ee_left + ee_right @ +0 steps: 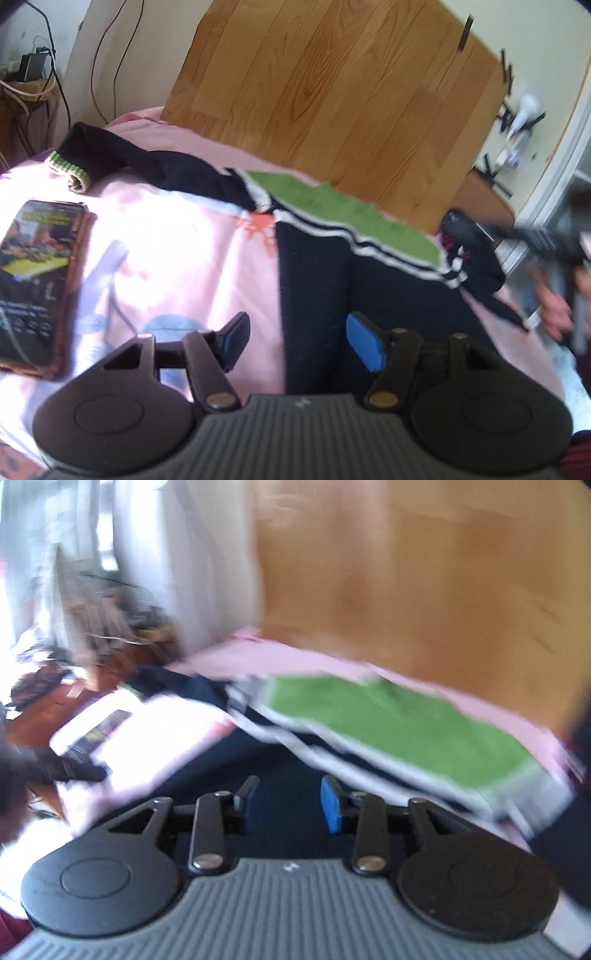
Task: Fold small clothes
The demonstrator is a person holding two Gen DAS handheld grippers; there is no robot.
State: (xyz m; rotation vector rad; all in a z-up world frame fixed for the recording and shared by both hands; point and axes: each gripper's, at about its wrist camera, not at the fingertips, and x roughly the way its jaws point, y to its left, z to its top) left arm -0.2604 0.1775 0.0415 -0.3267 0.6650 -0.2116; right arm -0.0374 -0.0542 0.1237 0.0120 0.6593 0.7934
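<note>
A navy-and-green sweater (332, 258) lies partly folded on a pink bed (184, 240), one sleeve (122, 155) still outstretched, both the left gripper (295, 341) and right gripper (290, 803) part-open, empty.

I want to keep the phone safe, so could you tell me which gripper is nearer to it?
Left. The left gripper hangs just right of the phone; the right gripper sits further right, over the sweater.

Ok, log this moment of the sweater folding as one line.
left gripper: open, empty | right gripper: open, empty | sweater: partly folded on pink bedsheet, one sleeve spread | phone: beside it
</note>
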